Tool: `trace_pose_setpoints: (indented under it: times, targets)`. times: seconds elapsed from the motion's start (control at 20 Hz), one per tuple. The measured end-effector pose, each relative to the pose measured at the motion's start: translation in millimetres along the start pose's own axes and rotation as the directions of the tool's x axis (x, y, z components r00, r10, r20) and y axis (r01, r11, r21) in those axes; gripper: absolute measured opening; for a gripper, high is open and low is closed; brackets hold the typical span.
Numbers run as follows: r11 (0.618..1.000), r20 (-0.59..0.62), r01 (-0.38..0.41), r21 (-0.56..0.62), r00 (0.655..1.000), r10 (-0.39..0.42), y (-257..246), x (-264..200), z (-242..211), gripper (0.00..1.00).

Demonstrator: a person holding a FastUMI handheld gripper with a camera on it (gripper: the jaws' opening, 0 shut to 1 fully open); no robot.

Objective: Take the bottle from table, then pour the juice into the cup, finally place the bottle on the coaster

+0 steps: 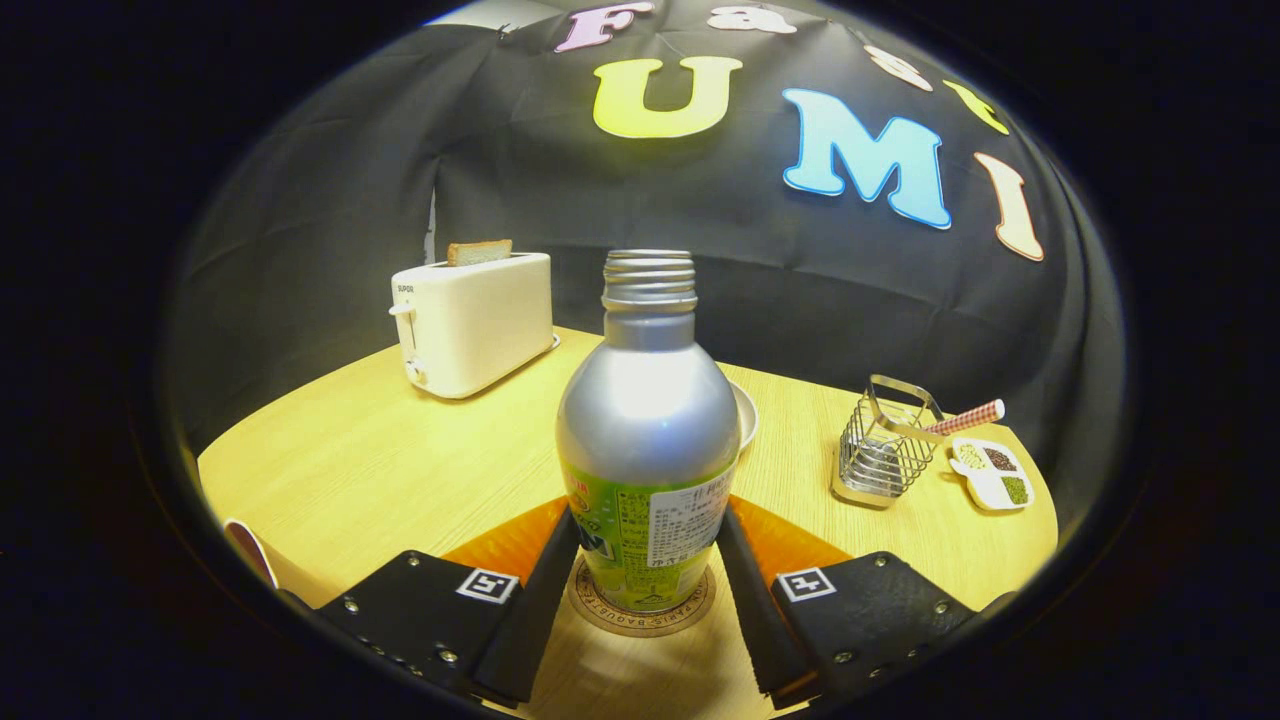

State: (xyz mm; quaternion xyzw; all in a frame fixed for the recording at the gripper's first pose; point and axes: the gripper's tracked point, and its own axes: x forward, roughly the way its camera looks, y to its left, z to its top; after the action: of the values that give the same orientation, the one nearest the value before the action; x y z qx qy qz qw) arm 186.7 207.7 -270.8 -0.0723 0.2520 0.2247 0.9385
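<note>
Here the bottle stands upright between my jaws, its foot set on the round coaster that lies on the desk. My two fingers lie along its lower sides at the green label; they look to touch it on both sides, yet whether they press or merely rest against it I cannot tell. The jaws are narrow, about as wide as the bottle itself. The bottle has no cap on, and its bare threaded neck points straight up.

Just behind the bottle, a pale rim of a bowl or cup peeks out from its right shoulder; most of that is hidden by the bottle. Farther behind the bottle and to its left sits a cream toaster with a slice of bread standing up out of its slot. To the right of the bottle, well apart, is a wire basket with a striped stick leaning out of it, and just beyond that basket a small white dish with divided sections holding green and dark bits.
</note>
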Motion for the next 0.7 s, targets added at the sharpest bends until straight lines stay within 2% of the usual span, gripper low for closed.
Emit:
trace_pose_setpoints:
  times: [0.3,0.4,0.7]
  targets:
    - [1.000,0.007,-0.016,0.009,1.000,0.016,5.5,-2.1,-0.5,0.80]
    - [1.000,-0.009,-0.022,0.015,1.000,0.022,8.1,-3.7,-5.0,0.99]
    - [0.999,0.006,-0.014,0.045,1.000,0.013,8.1,-13.3,4.7,1.00]
